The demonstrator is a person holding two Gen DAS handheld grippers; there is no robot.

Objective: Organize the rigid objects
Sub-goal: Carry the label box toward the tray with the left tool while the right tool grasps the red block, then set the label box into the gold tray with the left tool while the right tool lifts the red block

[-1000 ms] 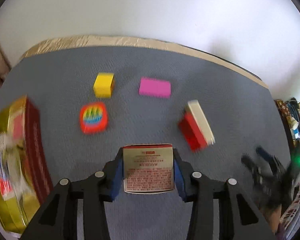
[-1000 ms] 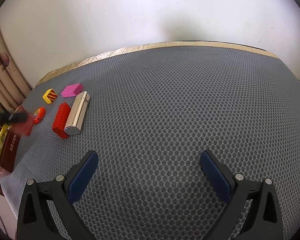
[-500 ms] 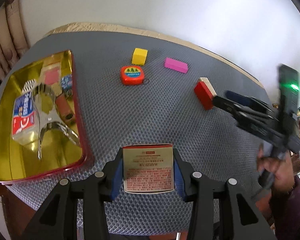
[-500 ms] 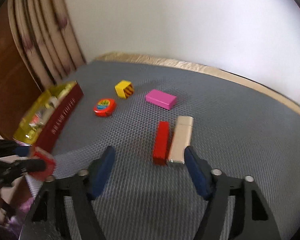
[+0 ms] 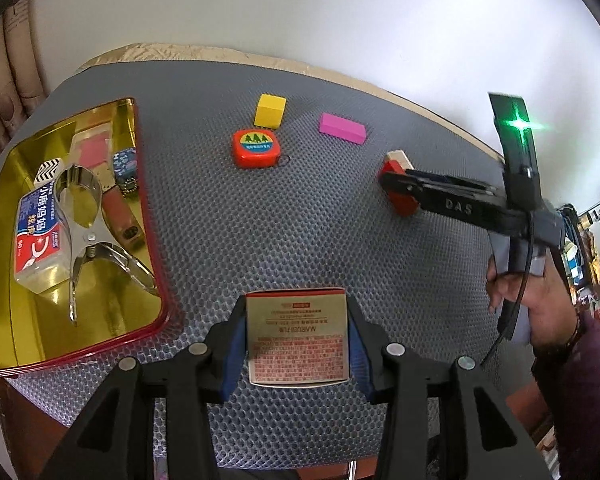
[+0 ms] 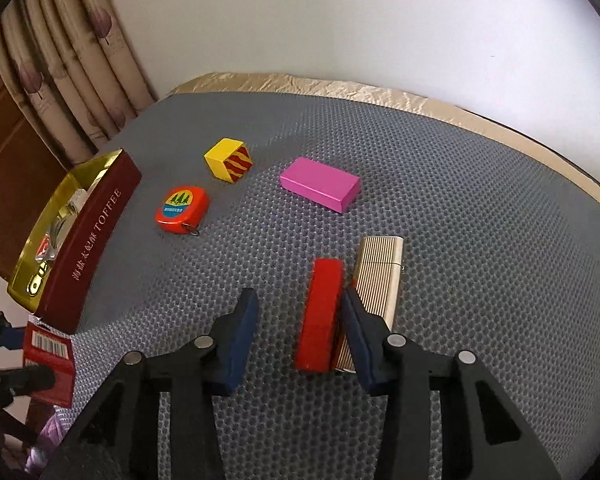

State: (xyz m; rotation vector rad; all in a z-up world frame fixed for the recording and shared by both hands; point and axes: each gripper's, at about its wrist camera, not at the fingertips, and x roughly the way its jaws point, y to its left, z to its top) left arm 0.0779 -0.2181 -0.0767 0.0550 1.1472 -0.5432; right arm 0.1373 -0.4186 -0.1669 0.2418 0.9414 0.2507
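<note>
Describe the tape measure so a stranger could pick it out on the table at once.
Start at the gold toffee tin on the grey mat's left edge. Just to its right lies the tape measure, in front of the yellow cube. Alone among the plain blocks, it is a rounded orange-red square with a round tree sticker on top and a small metal ring.

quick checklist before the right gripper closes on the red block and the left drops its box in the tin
1. Red block between the right gripper fingers: ok.
2. Gold lighter outside the jaws: not ok, right finger wedged against it.
3. Left gripper holds the small box: ok.
4. Tin has free space: ok, near end bare.
5. Box over tin: not ok, beside it.
</note>
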